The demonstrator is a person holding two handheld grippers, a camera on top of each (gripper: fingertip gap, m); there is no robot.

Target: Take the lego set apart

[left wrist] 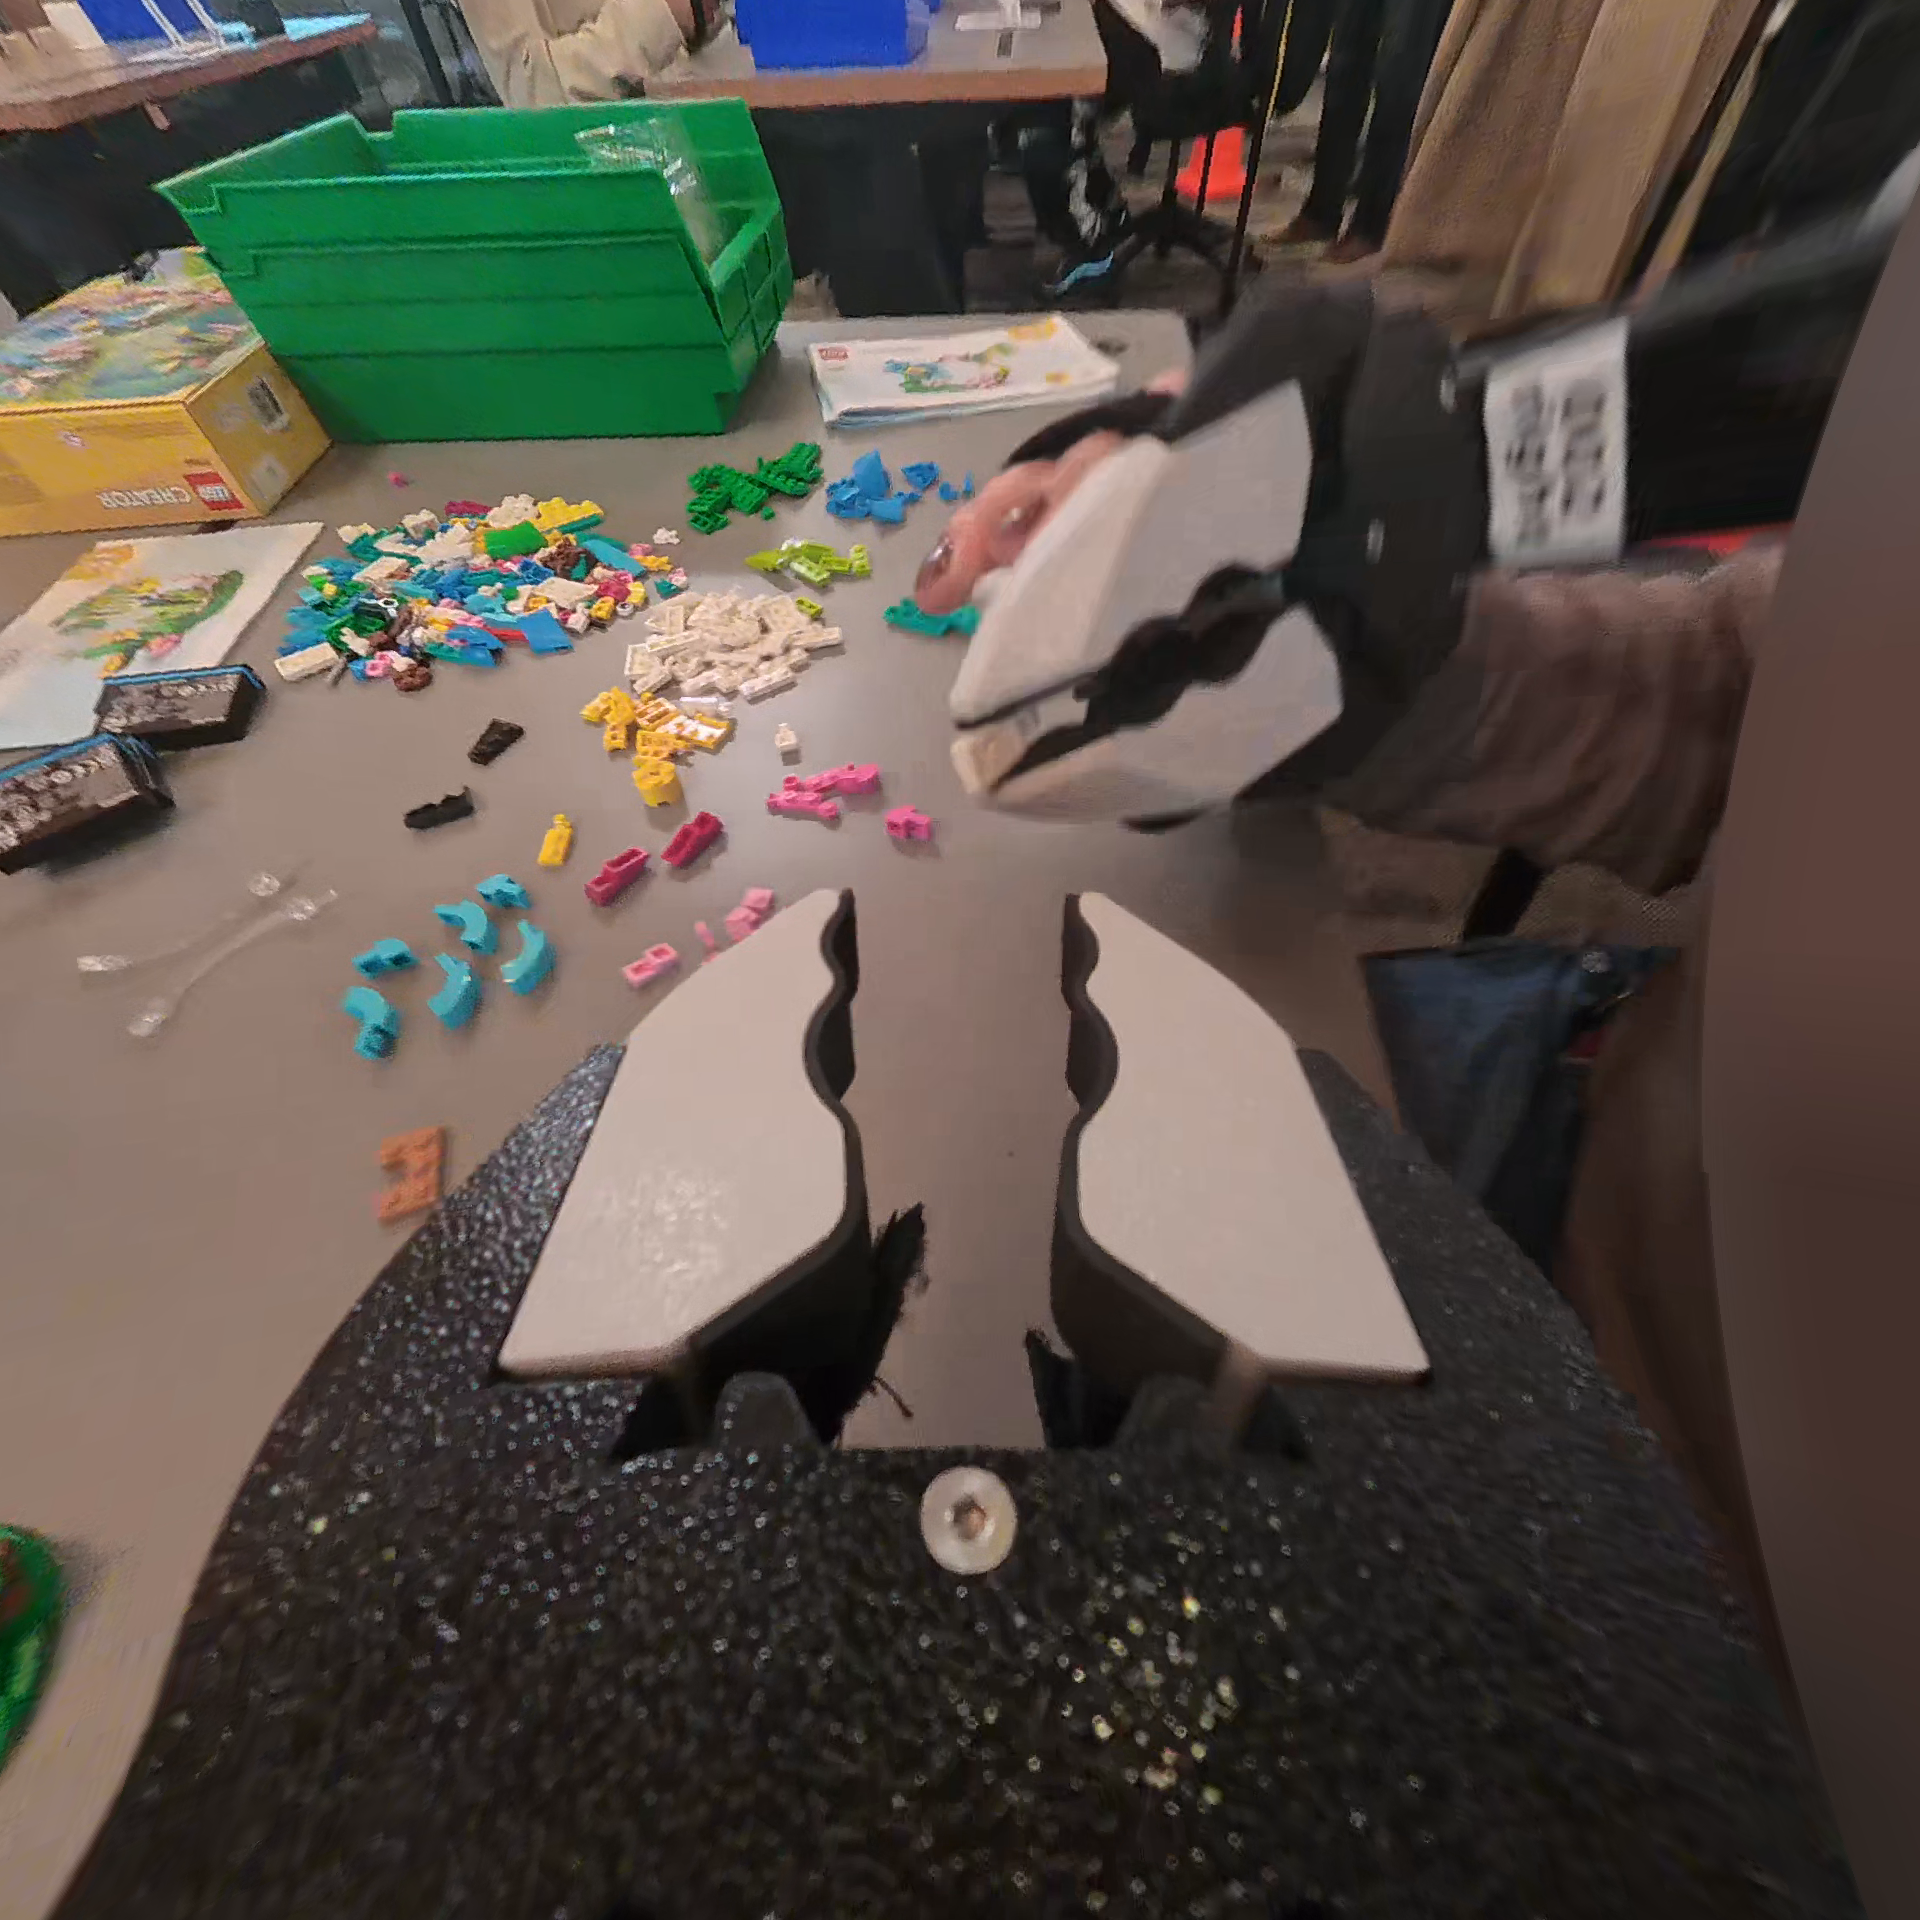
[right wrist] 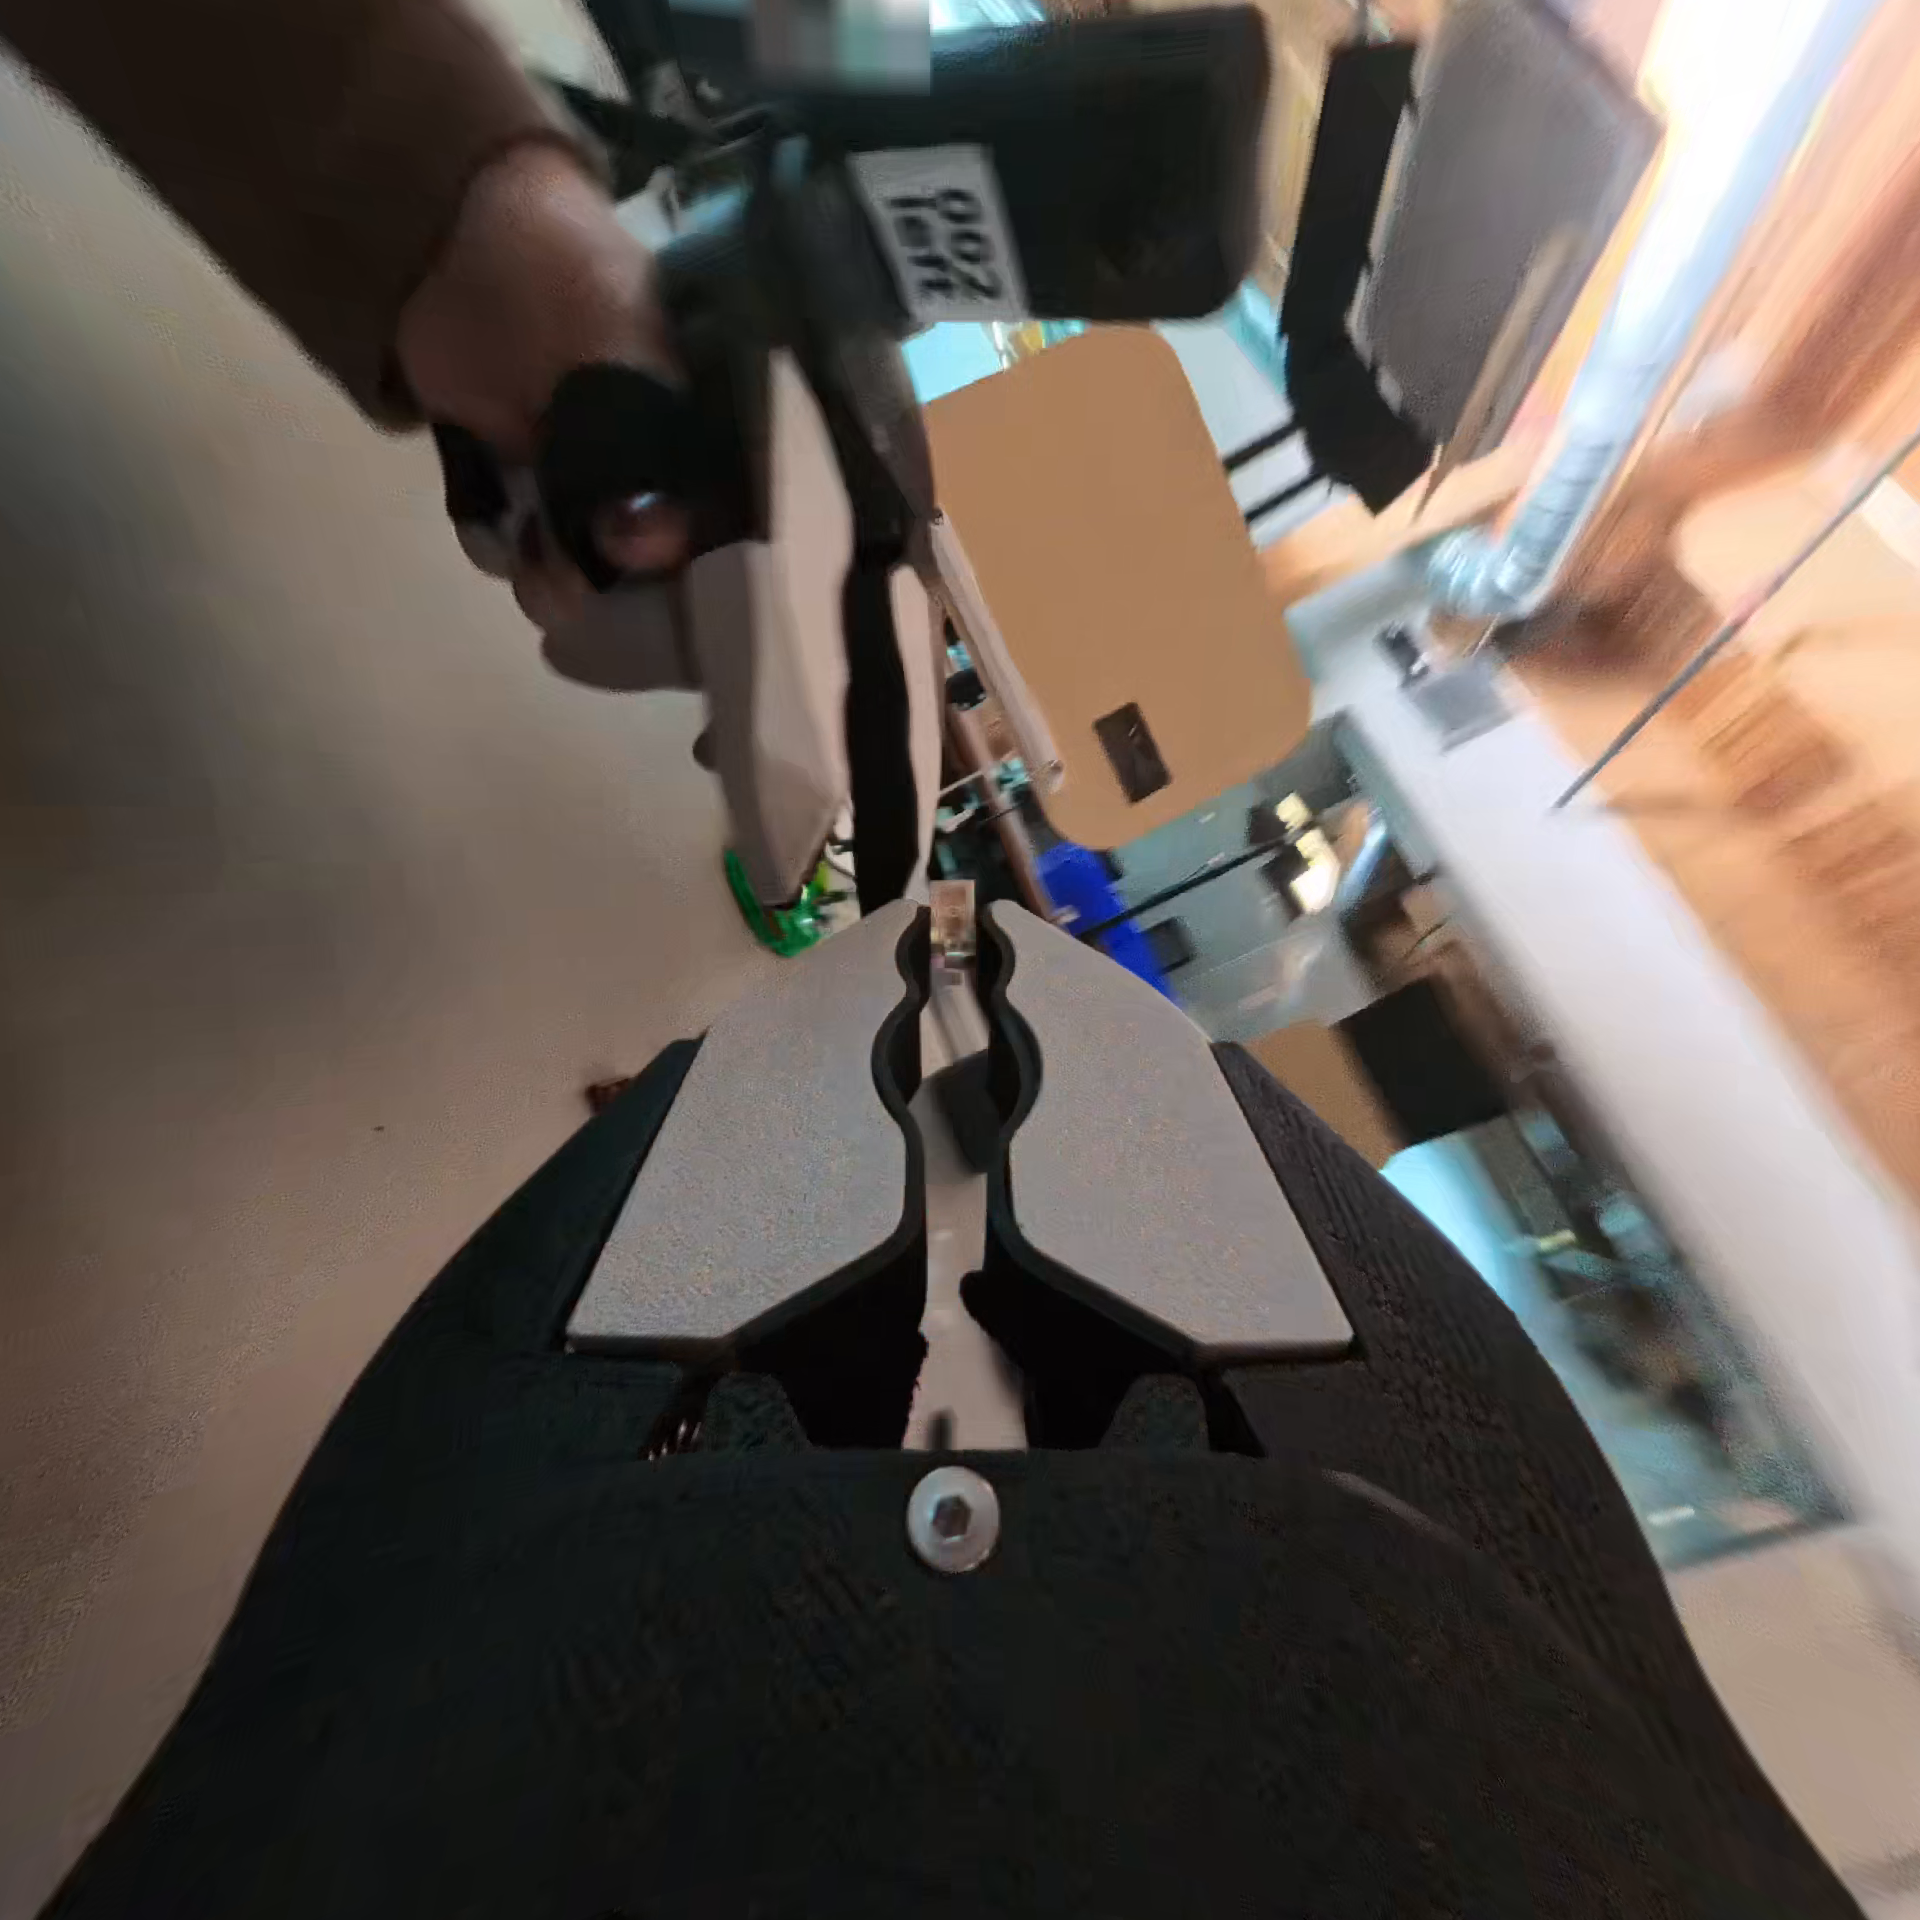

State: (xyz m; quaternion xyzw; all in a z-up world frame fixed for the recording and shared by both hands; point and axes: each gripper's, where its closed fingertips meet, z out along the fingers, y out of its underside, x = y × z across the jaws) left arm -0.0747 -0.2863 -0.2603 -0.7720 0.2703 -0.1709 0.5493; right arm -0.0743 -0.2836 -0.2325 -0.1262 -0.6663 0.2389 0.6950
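My left gripper [left wrist: 961, 914] is open and empty, low over the grey table [left wrist: 208, 1195]. My right gripper [right wrist: 952, 920] is shut on a small pale lego piece [right wrist: 952, 935] pinched at its tips. In the left wrist view it [left wrist: 977, 743] hangs tilted on the right, held by a hand, above the table's right side. Part of the green lego set [left wrist: 26, 1642] shows at the bottom left edge. In the right wrist view this green set [right wrist: 779, 920] lies just beyond the left gripper [right wrist: 883, 821].
Loose pieces lie sorted by colour: a mixed pile [left wrist: 468, 592], white [left wrist: 727, 644], yellow [left wrist: 655, 738], pink [left wrist: 826, 790], blue curved ones [left wrist: 457, 966], green [left wrist: 753, 488]. Stacked green bins [left wrist: 499, 291], a yellow box [left wrist: 135, 416], booklets [left wrist: 956, 369] and black cases [left wrist: 177, 707] stand behind.
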